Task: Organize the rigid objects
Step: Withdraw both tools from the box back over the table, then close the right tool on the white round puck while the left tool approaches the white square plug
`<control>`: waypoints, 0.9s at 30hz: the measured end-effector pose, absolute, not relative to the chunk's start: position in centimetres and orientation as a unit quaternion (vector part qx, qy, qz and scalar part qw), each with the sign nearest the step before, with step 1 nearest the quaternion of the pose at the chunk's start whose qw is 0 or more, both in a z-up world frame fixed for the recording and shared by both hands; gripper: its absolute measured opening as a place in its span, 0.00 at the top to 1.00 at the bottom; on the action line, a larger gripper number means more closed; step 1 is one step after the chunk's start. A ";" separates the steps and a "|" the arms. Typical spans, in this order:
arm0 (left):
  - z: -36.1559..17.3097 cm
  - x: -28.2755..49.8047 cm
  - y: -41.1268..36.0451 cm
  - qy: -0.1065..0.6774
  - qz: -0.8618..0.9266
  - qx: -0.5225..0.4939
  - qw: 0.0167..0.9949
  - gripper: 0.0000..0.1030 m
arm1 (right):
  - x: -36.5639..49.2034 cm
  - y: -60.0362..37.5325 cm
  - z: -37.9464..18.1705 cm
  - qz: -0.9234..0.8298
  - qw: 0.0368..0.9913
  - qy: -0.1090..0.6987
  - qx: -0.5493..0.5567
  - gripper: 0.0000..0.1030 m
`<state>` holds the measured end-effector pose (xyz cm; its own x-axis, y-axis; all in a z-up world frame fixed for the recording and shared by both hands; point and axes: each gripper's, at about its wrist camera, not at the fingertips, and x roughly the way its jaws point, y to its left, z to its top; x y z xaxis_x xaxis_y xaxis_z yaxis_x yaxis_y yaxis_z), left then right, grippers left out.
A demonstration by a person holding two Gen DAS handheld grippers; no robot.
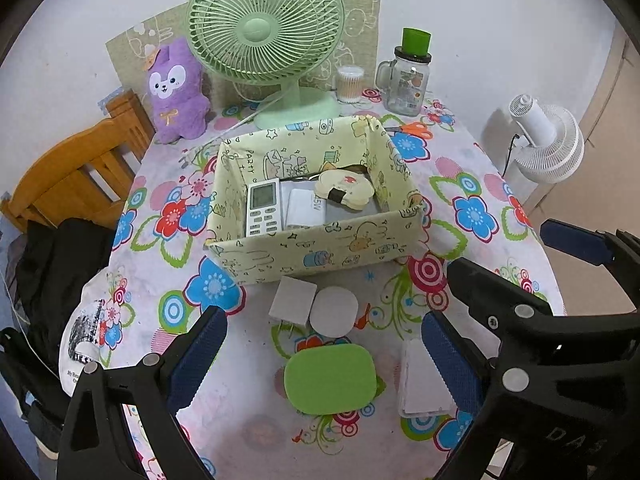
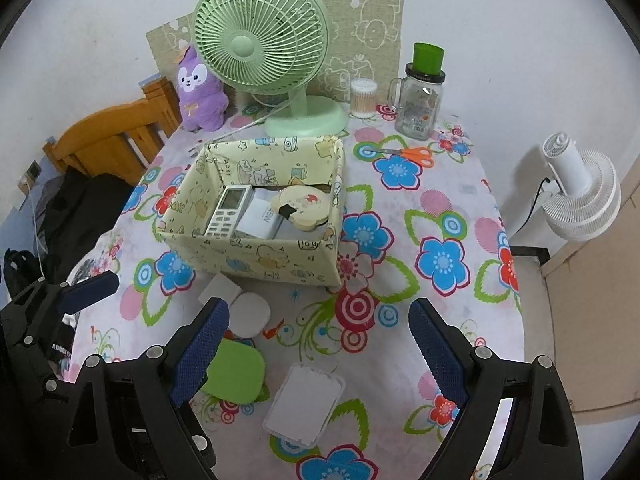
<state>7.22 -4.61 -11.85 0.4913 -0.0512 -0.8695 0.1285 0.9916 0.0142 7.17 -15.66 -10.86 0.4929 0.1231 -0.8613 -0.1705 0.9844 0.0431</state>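
1. Tongs on the left [image 1: 324, 356] hang spread wide and pinch nothing; between their tips lie a green case [image 1: 330, 379] and, nearer the box, a white square block [image 1: 293, 301] touching a white round case [image 1: 334, 311].
2. Tongs on the right [image 2: 320, 340] are likewise spread and hold nothing, with a clear lidded case [image 2: 304, 402] lying on the counter [image 2: 460, 208] between their fingers.
3. The patterned box [image 1: 320, 248] stands mid-counter, open-topped, its near wall just beyond the block; inside lie a remote [image 1: 262, 208], a white adapter [image 1: 306, 208] and a wooden bear-shaped piece [image 1: 346, 188].
4. Bare cloth shows right of the box up to the counter's curved right edge.
5. A green fan [image 1: 266, 36], a plush toy [image 1: 174, 88] and a glass jar [image 1: 406, 80] crowd the far edge by the wall.
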 end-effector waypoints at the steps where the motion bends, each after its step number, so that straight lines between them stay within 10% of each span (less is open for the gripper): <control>1: -12.0 7.1 -4.7 0.502 -0.053 0.039 0.863 0.04 | 7.1 -15.7 -11.0 0.088 0.864 0.496 -0.023 0.09; 27: -18.4 7.2 -1.9 0.542 -0.051 0.043 0.838 0.04 | 6.7 -14.9 -16.7 0.102 0.848 0.520 -0.018 0.10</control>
